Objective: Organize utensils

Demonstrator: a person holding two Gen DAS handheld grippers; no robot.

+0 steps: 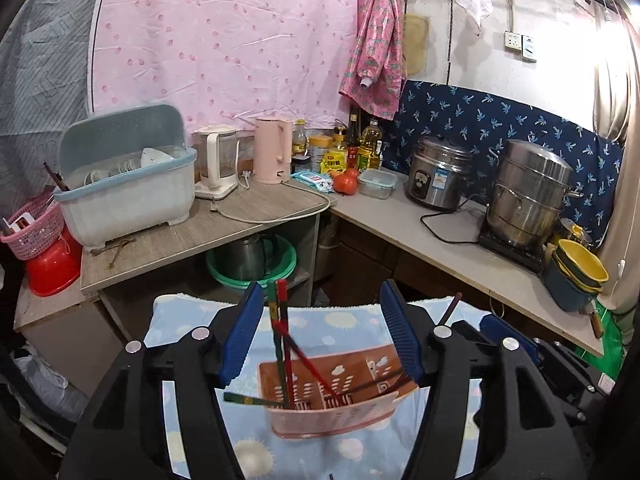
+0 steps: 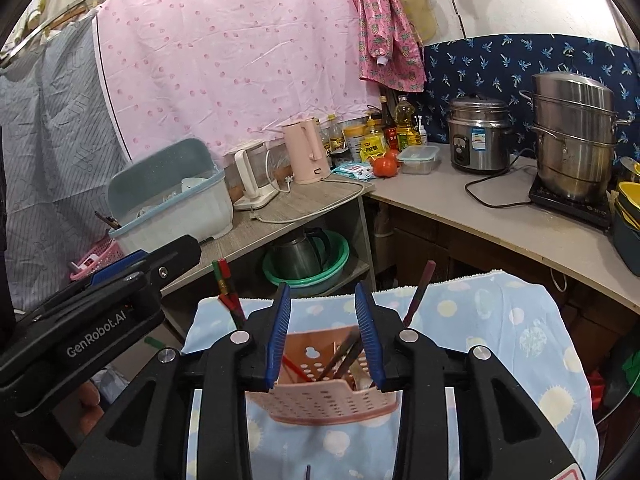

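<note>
A pink perforated utensil holder (image 1: 336,396) stands on a blue patterned towel (image 1: 192,320); it also shows in the right wrist view (image 2: 324,400). Red and green chopsticks (image 1: 280,320) and dark chopsticks lean in it. A green chopstick (image 1: 248,400) sticks out of its left side. My left gripper (image 1: 324,320) is open and empty, its blue fingers on either side above the holder. My right gripper (image 2: 324,328) is open and empty, just above the holder's rim. The left gripper's body (image 2: 100,308) shows at the left of the right wrist view.
A dish drainer box (image 1: 128,184), two kettles (image 1: 272,148), bottles, a rice cooker (image 1: 436,172) and a steel steamer pot (image 1: 528,192) stand on the L-shaped counter behind. Pink basket (image 1: 36,228) and red bowl at left. Basins sit under the shelf (image 1: 252,260).
</note>
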